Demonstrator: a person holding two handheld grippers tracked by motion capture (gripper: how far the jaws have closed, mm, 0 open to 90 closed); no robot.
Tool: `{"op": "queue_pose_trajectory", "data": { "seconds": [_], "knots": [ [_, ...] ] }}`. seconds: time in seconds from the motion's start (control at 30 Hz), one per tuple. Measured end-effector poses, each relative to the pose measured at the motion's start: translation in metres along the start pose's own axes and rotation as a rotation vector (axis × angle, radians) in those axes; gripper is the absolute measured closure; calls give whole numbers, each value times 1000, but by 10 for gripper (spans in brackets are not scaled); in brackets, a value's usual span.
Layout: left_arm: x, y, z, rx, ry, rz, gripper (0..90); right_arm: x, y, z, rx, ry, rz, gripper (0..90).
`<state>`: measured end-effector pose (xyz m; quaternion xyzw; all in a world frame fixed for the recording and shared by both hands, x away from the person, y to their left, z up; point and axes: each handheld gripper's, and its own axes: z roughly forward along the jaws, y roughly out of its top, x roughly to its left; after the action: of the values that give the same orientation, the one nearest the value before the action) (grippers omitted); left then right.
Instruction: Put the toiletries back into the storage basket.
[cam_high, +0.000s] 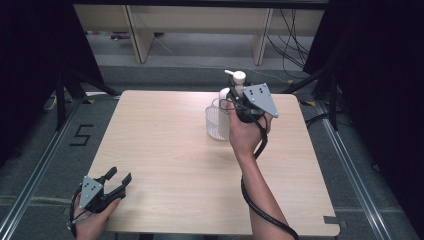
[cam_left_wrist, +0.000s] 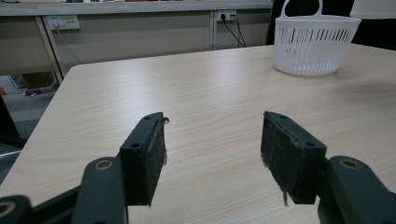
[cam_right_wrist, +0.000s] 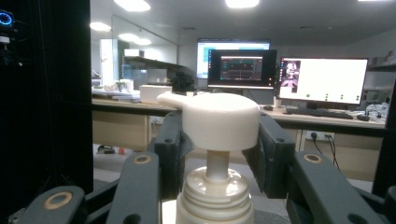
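Observation:
My right gripper (cam_high: 234, 96) is shut on a white pump bottle (cam_high: 237, 78), holding it upright at the far middle of the wooden table (cam_high: 170, 155). In the right gripper view the bottle's pump head (cam_right_wrist: 219, 120) rises between the two jaws of the right gripper (cam_right_wrist: 219, 154), spout pointing left. A white slotted basket (cam_high: 215, 125) stands just left of the bottle, touching or very close; whether the bottle's base rests on the table is hidden. My left gripper (cam_high: 120, 176) lies open and empty at the near left corner. From the left gripper (cam_left_wrist: 212, 149) the basket (cam_left_wrist: 315, 44) shows far off to the right.
Wooden furniture legs (cam_high: 137, 35) and cables (cam_high: 292, 40) lie beyond the table's far edge. A "5" mark (cam_high: 81, 135) is on the floor at left. Black stands flank both sides. Desks with lit monitors (cam_right_wrist: 322, 81) stand past the right gripper.

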<state>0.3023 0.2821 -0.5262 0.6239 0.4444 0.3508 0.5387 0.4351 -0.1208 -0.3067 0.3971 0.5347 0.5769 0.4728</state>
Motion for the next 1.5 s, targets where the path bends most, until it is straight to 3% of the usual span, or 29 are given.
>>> {"op": "queue_pose_trajectory", "data": {
  "seconds": [0.57,1.5],
  "knots": [
    [0,0,0,2,-1,-1,397,-2,6,10,-19,-7,-4,601],
    [0,0,0,-1,-2,-2,397,-2,13,28,1,-3,-6,601]
  ]
}}
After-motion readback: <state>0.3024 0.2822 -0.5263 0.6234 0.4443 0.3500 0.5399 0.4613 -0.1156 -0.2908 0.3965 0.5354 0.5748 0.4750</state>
